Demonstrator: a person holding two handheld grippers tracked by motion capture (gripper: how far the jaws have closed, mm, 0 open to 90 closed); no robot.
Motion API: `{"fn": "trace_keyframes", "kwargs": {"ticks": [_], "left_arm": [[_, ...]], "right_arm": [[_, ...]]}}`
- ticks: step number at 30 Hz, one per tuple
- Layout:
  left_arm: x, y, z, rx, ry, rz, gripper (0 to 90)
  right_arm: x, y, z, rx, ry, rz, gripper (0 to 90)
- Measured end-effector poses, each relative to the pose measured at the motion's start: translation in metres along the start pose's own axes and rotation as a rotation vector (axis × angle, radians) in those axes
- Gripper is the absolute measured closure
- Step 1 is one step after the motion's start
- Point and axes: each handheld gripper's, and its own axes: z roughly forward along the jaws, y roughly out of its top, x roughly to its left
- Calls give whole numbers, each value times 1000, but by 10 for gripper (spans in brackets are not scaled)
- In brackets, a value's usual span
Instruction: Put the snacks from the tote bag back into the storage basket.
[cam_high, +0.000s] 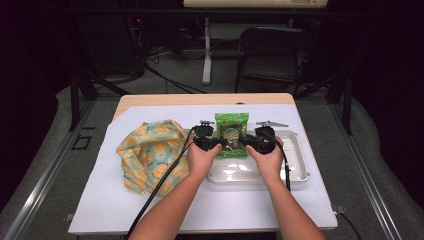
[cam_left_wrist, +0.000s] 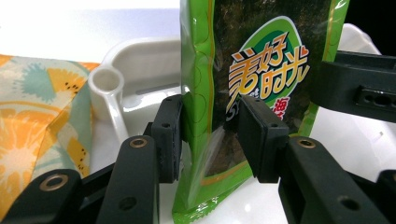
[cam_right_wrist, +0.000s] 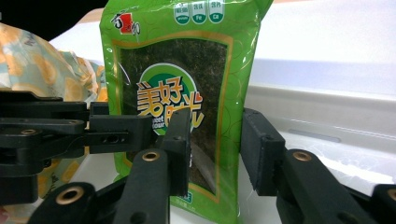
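Note:
A green seaweed snack packet (cam_high: 231, 131) stands upright at the left rear of a white tray (cam_high: 295, 170). My left gripper (cam_high: 216, 142) is at the packet's left edge and my right gripper (cam_high: 248, 142) at its right edge. In the left gripper view the jaws (cam_left_wrist: 210, 116) straddle the packet (cam_left_wrist: 261, 70) with a gap at the pads, so they are open. In the right gripper view the jaws (cam_right_wrist: 212, 135) stand open around the packet's (cam_right_wrist: 182, 70) other edge without pressing it. The left gripper's black jaw (cam_right_wrist: 70, 135) reaches in from the left there.
An orange and teal patterned cloth (cam_high: 150, 150) lies bunched left of the tray on a white sheet (cam_high: 150, 210) covering the table. A white scoop-like piece (cam_left_wrist: 106, 84) sits at the tray's (cam_left_wrist: 140, 60) corner. A dark chair (cam_high: 272, 55) stands beyond the table.

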Motion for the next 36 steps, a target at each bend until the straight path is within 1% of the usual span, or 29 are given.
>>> {"fn": "trace_keyframes", "kwargs": {"ticks": [3, 6, 8, 10, 12, 13, 15, 17, 21, 22, 24, 25, 28, 30, 31, 34, 36], "left_arm": [[2, 0, 2, 13, 0, -7, 607], [3, 0, 3, 18, 3, -9, 603], [4, 0, 3, 22, 12, -13, 601], [5, 1, 3, 25, 11, -19, 602], [5, 1, 3, 26, 8, -20, 603], [5, 1, 3, 26, 8, -21, 603], [5, 2, 4, 27, 5, -27, 601], [5, 2, 6, 31, 4, -30, 593], [4, 1, 8, 42, 3, -22, 576], [4, 1, 9, 44, 1, -22, 574], [3, 1, 9, 50, -2, -22, 566], [3, 1, 9, 48, -3, -24, 557], [2, 1, 10, 47, 0, -18, 543], [2, 1, 10, 47, -6, -19, 537], [2, 1, 10, 47, -7, -18, 536], [2, 1, 9, 52, -9, -16, 529], [2, 1, 9, 53, -15, -14, 517]], "right_arm": [[0, -1, 5, 4, -1, -2, 629], [-1, -1, 7, 3, 5, 9, 631], [-1, 0, 10, 10, 5, 9, 631], [0, 0, 12, 16, 0, 7, 622], [1, -1, 14, 19, -17, -12, 615], [2, -1, 15, 17, -26, -12, 611], [0, -1, 15, 26, -17, -9, 592], [0, -2, 16, 28, -25, -10, 589], [-1, -3, 17, 47, -38, -18, 584], [-2, -3, 18, 49, -35, -19, 581], [-4, -3, 19, 55, -37, -15, 572], [-4, -4, 20, 69, -40, -11, 562], [-5, -5, 24, 87, -49, -29, 544], [-3, -6, 24, 79, -54, -33, 543], [-3, -5, 24, 83, -54, -38, 543], [-5, -6, 25, 78, -55, -33, 543], [-6, -5, 24, 82, -45, -24, 544]]}}
